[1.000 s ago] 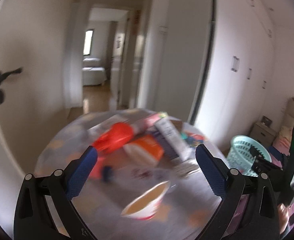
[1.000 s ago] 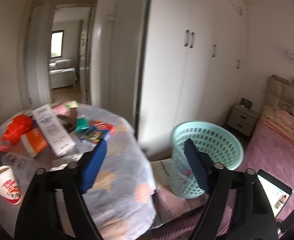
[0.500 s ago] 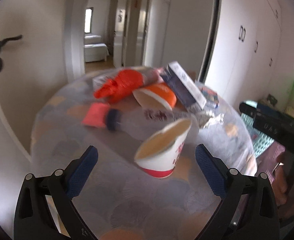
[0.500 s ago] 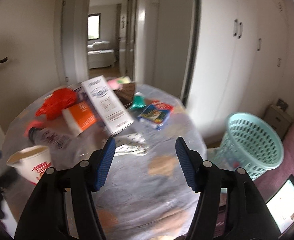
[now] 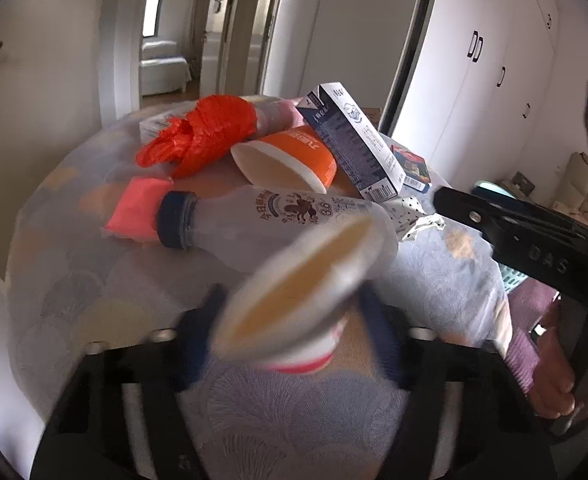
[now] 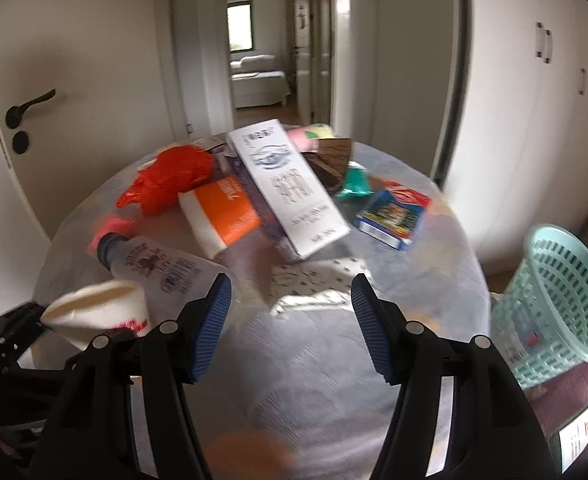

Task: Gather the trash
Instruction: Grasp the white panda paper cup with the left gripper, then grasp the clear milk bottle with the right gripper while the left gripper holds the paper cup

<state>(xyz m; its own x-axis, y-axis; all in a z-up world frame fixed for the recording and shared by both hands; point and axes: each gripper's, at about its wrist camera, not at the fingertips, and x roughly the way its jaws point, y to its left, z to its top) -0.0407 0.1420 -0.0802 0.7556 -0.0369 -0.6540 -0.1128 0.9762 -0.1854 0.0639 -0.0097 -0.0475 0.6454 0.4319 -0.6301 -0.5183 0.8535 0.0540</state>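
left wrist view: a round table under a pale blue-grey patterned cloth fills the frame, in a white-walled room with an open doorway behind showing a bed in a far room, and white wardrobe doors to the right. the left gripper is closing with a tilted paper cup between its blue pads; blur hides whether they press yet. behind the cup lie a clear bottle, an orange cup, a red plastic bag and a white and navy carton.

right wrist view: the right gripper is held about half open over bare cloth, gripping nothing, with a crumpled spotted wrapper just past it. a closed white door with a black handle stands at the left. a mint laundry-style basket sits beside the table on the right, on a purple surface.
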